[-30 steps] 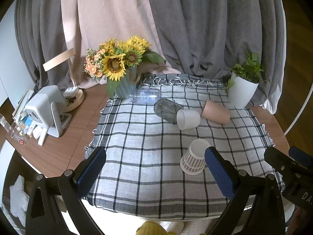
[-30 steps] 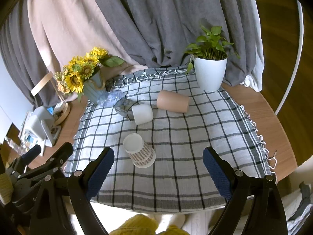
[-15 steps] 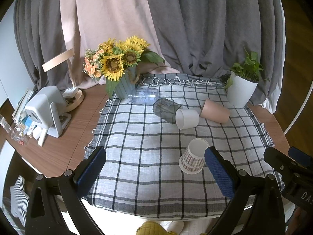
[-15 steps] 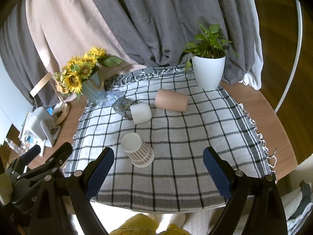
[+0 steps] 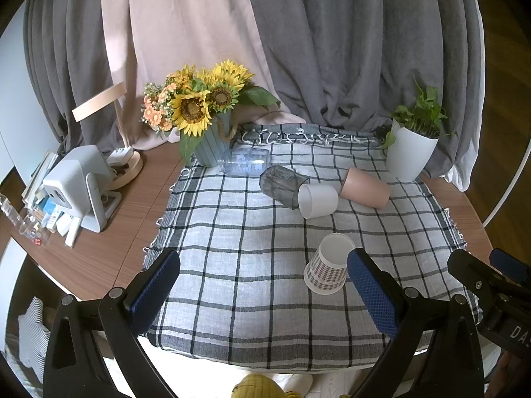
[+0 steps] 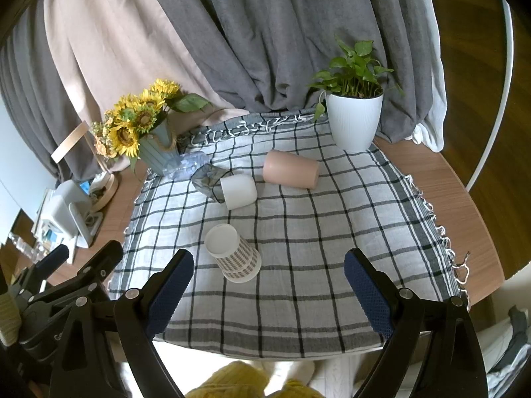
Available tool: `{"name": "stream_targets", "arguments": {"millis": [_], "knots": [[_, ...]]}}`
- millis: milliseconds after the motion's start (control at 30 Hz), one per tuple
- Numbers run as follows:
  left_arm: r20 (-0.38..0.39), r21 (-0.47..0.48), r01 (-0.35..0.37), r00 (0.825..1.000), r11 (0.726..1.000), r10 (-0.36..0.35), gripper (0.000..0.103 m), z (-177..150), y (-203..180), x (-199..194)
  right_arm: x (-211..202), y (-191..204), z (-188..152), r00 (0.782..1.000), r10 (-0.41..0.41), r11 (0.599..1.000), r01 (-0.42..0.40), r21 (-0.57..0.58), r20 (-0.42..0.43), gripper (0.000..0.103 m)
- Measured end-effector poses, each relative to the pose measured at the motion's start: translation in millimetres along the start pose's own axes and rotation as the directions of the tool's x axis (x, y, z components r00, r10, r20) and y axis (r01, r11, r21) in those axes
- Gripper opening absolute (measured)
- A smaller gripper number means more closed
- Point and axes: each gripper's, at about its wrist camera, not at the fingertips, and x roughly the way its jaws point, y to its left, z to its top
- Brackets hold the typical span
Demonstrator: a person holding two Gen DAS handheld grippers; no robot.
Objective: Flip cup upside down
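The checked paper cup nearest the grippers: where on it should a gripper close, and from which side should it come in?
The checked paper cup lies tilted on the plaid cloth, its open mouth facing up and away from the camera and its base nearer. Probably best: grip across the mid-wall, one finger on each side, coming from above and the near edge. The right gripper is open and almost lined up; the left gripper is open too.

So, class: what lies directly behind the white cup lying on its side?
A dark grey cup lies tipped behind the white cup, touching it; its far end is partly hidden.
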Motion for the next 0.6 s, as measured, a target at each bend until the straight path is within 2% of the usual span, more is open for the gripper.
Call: {"name": "stream_targets", "arguments": {"millis": [600], "knots": [[-0.006,-0.004,-0.009,1.0,1.0,0.009,0.103,0.8,1.9,3.2,3.2,1.3,2.8,1.0,0.0,1.0,0.0,-0.004,-0.009,0.092]]}}
